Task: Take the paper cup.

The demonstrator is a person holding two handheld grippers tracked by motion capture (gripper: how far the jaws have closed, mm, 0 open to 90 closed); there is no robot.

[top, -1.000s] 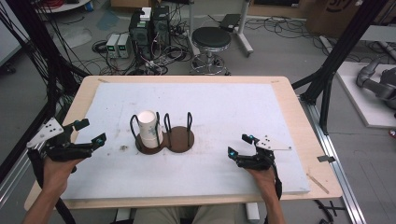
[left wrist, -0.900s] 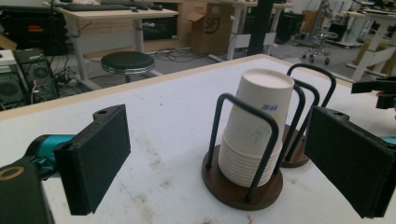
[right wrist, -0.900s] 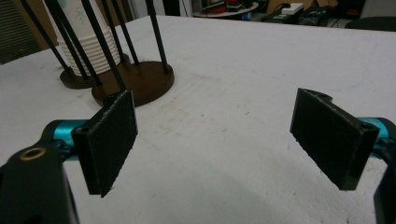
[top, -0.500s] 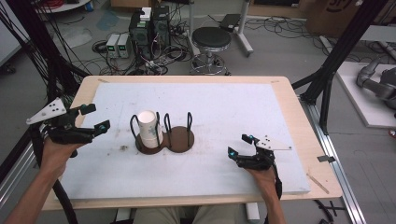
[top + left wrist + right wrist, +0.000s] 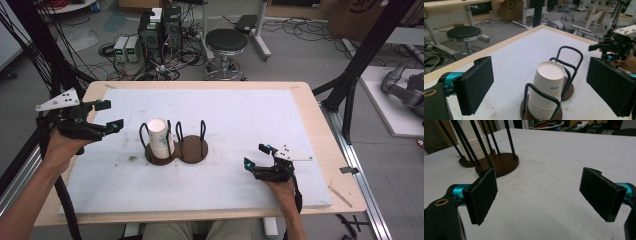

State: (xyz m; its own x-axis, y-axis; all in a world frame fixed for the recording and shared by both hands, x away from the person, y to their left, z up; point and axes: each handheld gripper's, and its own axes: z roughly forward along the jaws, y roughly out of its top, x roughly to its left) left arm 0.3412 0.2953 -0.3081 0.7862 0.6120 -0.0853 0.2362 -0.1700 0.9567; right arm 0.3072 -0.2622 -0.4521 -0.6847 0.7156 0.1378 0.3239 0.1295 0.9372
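Cups (image 5: 160, 137) stand stacked upside down in the left bay of a two-bay wire holder (image 5: 176, 150) near the middle of the white mat (image 5: 240, 115), and the holder serves as the landmark. Going near to far, the right gripper (image 5: 256, 156) comes first: it rests low on the mat, well to the right of the holder and nearer the person, jaws apart with nothing between them. From its own view the pads (image 5: 484, 195) frame bare mat, and the holder's brown base (image 5: 499, 165) lies beyond them to the left, so this hand looks parked, likely waiting to steady the holder or take a cup.

The left gripper (image 5: 111, 116) hangs above the mat to the left of the holder, jaws spread wide and empty, aimed at the stack. In the left gripper view the cups (image 5: 546, 90) sit centred between the pads (image 5: 476, 82), which suggests the jaws are set wide enough to pass around the top cup.

The wire hoops (image 5: 569, 65) probably keep the stack from tipping, and the right bay holds nothing.

How many cups are nested is hard to tell; the lower rims blur together. The stack's top is cut off in the right gripper view. Beyond the table stand a stool (image 5: 226, 42) and floor cables, too small to read.
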